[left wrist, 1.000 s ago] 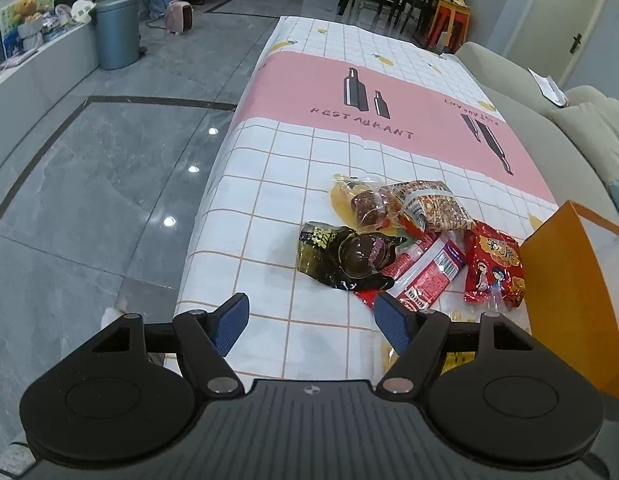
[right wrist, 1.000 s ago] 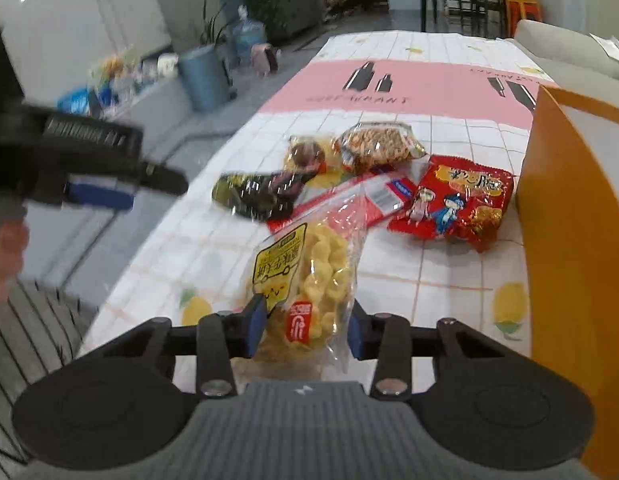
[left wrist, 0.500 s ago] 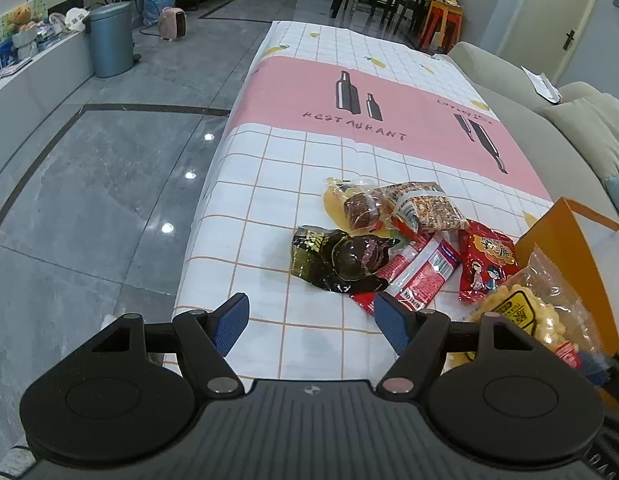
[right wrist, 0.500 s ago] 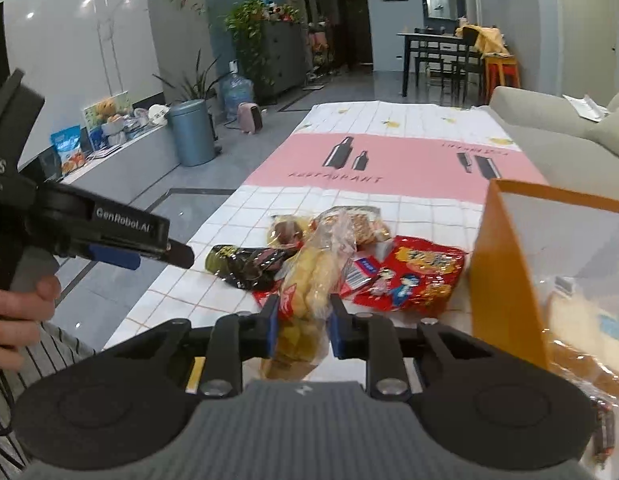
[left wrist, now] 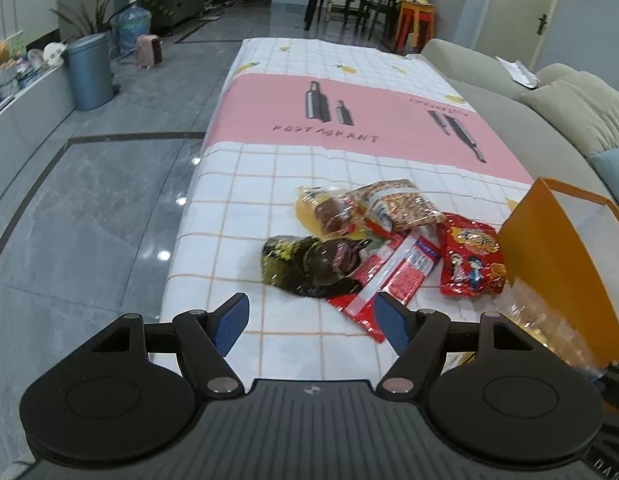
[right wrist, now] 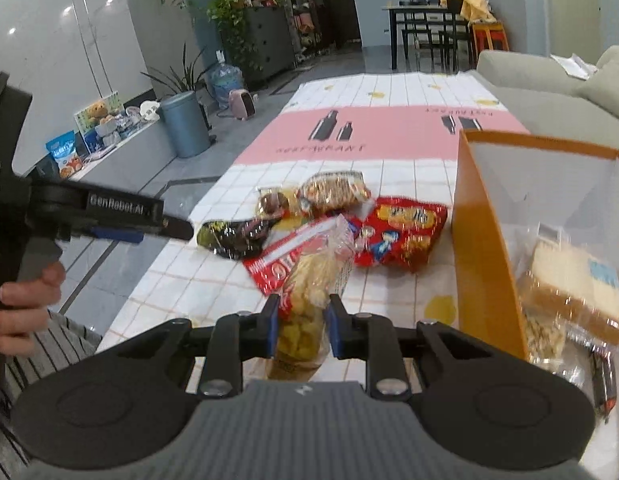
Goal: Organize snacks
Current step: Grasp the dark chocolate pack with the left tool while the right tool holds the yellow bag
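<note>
My right gripper (right wrist: 300, 320) is shut on a clear bag of yellow puffed snacks (right wrist: 309, 280), lifted off the table beside the orange paper bag (right wrist: 485, 248). Inside that bag lie a wrapped sandwich (right wrist: 577, 280) and other packets. A pile of snacks stays on the tablecloth: a dark green packet (left wrist: 309, 264), a long red packet (left wrist: 389, 276), a red cartoon packet (left wrist: 471, 260), a nut packet (left wrist: 401, 204) and a yellow packet (left wrist: 321, 212). My left gripper (left wrist: 311, 320) hovers open near the table's front edge, nothing between its fingers. The orange paper bag (left wrist: 557, 264) stands at the right of the left wrist view.
The checked and pink tablecloth (left wrist: 349, 120) runs far back with free room beyond the pile. A grey sofa (left wrist: 529, 104) flanks the right side. Tiled floor (left wrist: 89, 208) and a blue bin (left wrist: 89, 72) lie to the left. A person's hand (right wrist: 21, 304) holds the left gripper's handle.
My right gripper closed on the yellow snack bag, lifted it off the table and carried it right, toward the orange bag. The left gripper stayed open and nearly still.
</note>
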Action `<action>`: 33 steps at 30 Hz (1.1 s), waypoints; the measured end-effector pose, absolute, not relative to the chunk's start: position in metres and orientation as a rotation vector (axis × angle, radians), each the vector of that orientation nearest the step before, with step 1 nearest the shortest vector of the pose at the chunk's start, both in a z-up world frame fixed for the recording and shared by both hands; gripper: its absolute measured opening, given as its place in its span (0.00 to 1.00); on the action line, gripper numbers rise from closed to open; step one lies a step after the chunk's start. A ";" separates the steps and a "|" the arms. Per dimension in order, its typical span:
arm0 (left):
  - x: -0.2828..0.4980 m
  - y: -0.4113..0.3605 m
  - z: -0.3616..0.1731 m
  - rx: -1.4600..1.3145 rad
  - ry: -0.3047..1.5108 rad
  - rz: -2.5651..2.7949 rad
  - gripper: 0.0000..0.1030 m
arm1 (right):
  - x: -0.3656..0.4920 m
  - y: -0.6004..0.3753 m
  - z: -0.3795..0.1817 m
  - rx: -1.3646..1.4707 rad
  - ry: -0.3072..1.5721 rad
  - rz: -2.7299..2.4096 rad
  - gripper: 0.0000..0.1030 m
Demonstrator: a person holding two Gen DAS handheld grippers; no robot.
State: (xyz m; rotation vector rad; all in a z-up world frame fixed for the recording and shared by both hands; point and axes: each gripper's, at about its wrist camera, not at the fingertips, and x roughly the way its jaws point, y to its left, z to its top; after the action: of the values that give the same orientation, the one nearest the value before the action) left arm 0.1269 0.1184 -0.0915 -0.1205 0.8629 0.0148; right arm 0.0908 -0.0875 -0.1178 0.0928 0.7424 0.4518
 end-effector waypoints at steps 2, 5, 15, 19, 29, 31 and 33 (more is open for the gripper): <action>0.131 0.114 -0.092 -0.113 0.856 -0.003 0.81 | 0.091 -0.091 -0.121 0.110 0.752 0.452 0.22; 0.140 0.109 -0.095 -0.094 0.860 -0.006 0.81 | 0.094 -0.096 -0.125 0.139 0.762 0.454 0.22; 0.174 0.087 -0.108 0.028 0.918 -0.126 0.82 | 0.102 -0.110 -0.128 0.209 0.783 0.468 0.22; 0.185 0.075 -0.114 0.196 0.889 -0.166 0.82 | 0.103 -0.112 -0.129 0.216 0.787 0.471 0.22; 0.229 0.096 -0.147 0.120 1.036 -0.060 0.84 | 0.103 -0.111 -0.131 0.194 0.793 0.496 0.22; 0.232 0.096 -0.149 0.099 1.033 -0.046 0.85 | 0.104 -0.111 -0.131 0.192 0.794 0.502 0.22; 0.236 0.095 -0.153 0.089 1.045 -0.029 0.85 | 0.105 -0.111 -0.132 0.192 0.796 0.508 0.22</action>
State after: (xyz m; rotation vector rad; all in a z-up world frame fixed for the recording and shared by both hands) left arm 0.2358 0.0950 -0.1534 0.0886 1.0452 -0.0294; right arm 0.1054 -0.1105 -0.1321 0.1916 0.7963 0.5080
